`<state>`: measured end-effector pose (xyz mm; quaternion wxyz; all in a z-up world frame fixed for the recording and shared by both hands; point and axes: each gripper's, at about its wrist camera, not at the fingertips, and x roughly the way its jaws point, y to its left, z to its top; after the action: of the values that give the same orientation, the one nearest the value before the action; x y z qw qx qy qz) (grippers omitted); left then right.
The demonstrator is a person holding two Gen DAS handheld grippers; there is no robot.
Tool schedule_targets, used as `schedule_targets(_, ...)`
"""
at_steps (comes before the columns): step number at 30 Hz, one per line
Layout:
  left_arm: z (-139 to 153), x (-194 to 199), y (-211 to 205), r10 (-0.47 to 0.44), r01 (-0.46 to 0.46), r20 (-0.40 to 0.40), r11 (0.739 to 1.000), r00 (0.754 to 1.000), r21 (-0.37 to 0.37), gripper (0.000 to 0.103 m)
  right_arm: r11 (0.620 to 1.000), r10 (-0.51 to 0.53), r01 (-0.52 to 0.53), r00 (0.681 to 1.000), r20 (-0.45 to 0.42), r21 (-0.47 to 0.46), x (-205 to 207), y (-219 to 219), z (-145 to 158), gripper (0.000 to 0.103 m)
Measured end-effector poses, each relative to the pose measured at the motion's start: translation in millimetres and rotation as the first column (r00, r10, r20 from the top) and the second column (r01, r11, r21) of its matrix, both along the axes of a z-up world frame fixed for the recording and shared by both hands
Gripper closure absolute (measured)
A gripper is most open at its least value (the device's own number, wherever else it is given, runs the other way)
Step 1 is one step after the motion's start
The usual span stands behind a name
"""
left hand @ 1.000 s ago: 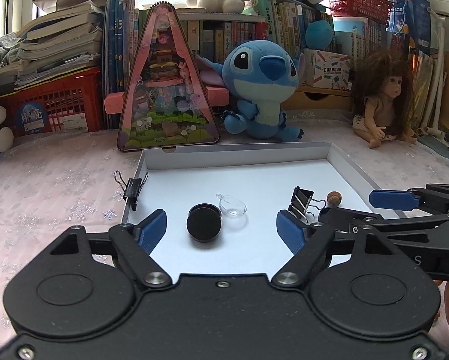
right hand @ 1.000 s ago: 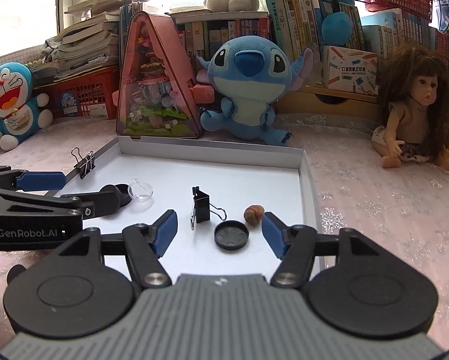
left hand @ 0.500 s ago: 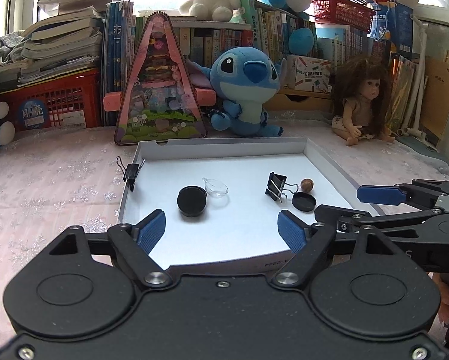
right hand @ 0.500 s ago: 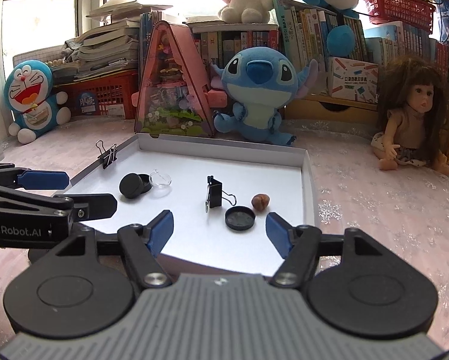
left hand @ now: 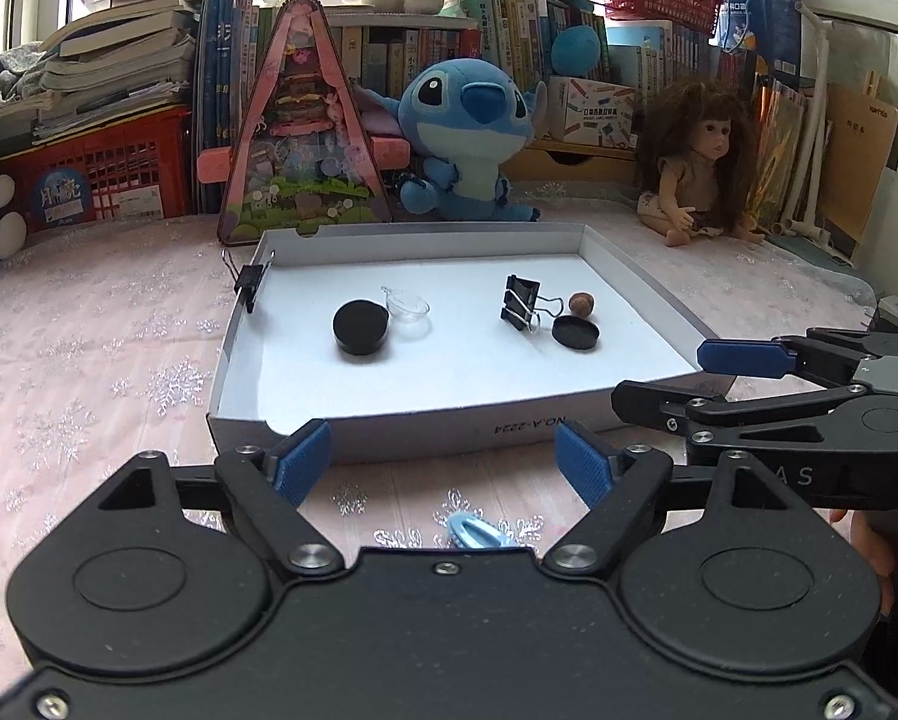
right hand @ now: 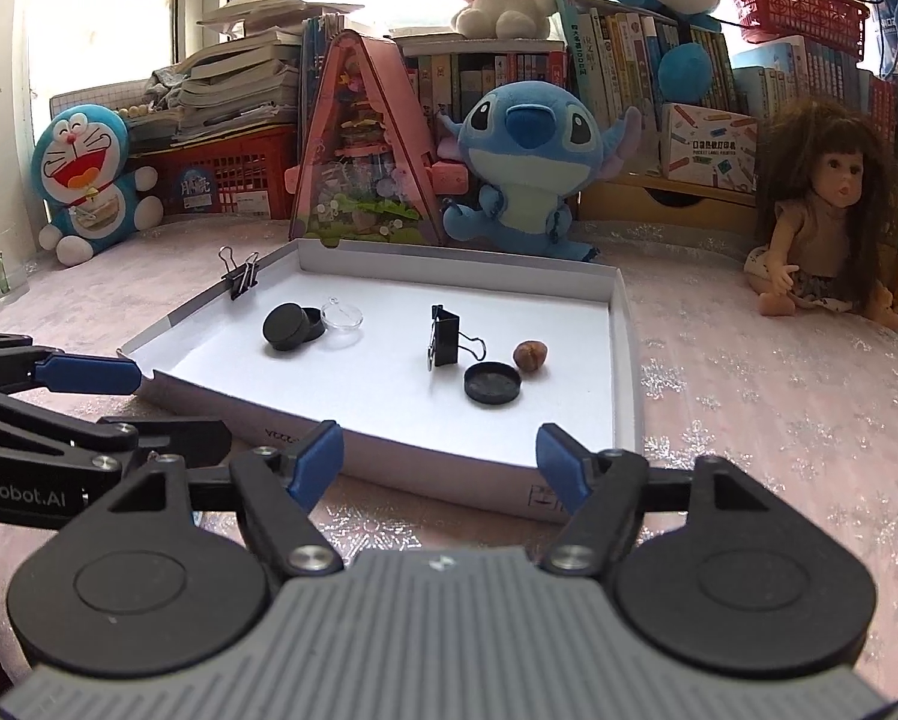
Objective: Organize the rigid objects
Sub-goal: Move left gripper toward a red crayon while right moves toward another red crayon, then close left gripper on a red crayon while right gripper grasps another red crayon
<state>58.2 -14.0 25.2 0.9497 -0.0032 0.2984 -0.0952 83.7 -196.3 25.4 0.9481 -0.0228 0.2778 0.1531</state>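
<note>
A shallow white cardboard tray [left hand: 449,414] lies on the pink snowflake cloth. It holds a round black tub [left hand: 360,327] at nine o'clock and a black binder clip [left hand: 520,302], black lid [left hand: 575,333] and brown nut [left hand: 581,302] toward three. The left gripper [left hand: 443,465] is wide open and empty; the right gripper [right hand: 440,459], its jaws opening, is empty too.

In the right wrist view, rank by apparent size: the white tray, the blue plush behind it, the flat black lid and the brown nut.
1. white tray
2. blue plush, though it sits farther back, so its true size may be understated
3. flat black lid
4. brown nut, clearly smallest; it lies beside the lid at similar depth.
</note>
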Motion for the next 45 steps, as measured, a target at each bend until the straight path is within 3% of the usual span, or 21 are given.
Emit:
schedule_targets(15, -20.1, -48.2, 3.8, 0.045, -0.044, -0.005, 0.999, 0.999, 0.007, 0.023, 0.997, 0.071, -0.071, 0.997, 0.012, 0.004, -29.6, 3.4, -10.1, 0.021)
schedule_targets(20, -21.2, -61.2, -1.4, 0.020, -0.020, 0.015, 1.000, 1.000, 0.022, 0.024, 0.998, 0.066, -0.066, 0.998, -0.005, 0.011, -33.4, 2.0, -15.5, 0.021)
schedule_targets(23, -24.4, -64.7, -6.3, -0.008, 0.007, 0.010, 0.999, 1.000, 0.035, 0.034, 0.998, 0.062, -0.062, 0.998, -0.012, 0.015, -34.2, 1.2, -17.4, 0.021)
schedule_targets(25, -26.9, -64.4, -7.2, -0.019, 0.019, -0.012, 1.000, 1.000, 0.023, 0.047, 0.998, 0.062, -0.061, 0.998, -0.016, 0.016, -34.9, 1.1, -18.3, 0.021)
schedule_targets(29, -31.3, -66.2, -8.4, -0.024, 0.025, -0.021, 0.999, 0.999, 0.022, 0.059, 0.998, 0.068, -0.068, 0.998, -0.017, 0.018, -36.3, 1.2, -18.7, 0.021)
schedule_targets(31, -31.8, -66.8, -9.3, -0.022, 0.022, -0.017, 0.999, 1.000, 0.029, 0.075, 0.997, 0.073, -0.073, 0.997, -0.017, 0.021, -36.8, 1.1, -18.6, 0.021)
schedule_targets(34, -30.3, -64.8, -7.2, -0.005, 0.005, -0.014, 1.000, 1.000, 0.027, 0.085, 0.994, 0.104, -0.104, 0.994, -0.010, 0.037, -39.1, 0.7, -18.0, 0.021)
schedule_targets(42, -27.8, -61.6, 0.1, 0.024, -0.024, -0.010, 1.000, 1.000, 0.017, 0.083, 0.973, 0.224, -0.223, 0.974, -0.016, 0.056, -47.0, 8.7, -18.6, 0.021)
schedule_targets(45, -26.2, -64.4, -0.9, 0.029, -0.029, 0.005, 0.999, 1.000, 0.024, 0.076, 0.968, 0.248, -0.247, 0.968, -0.029, 0.032, -48.4, 15.0, -21.2, 0.022)
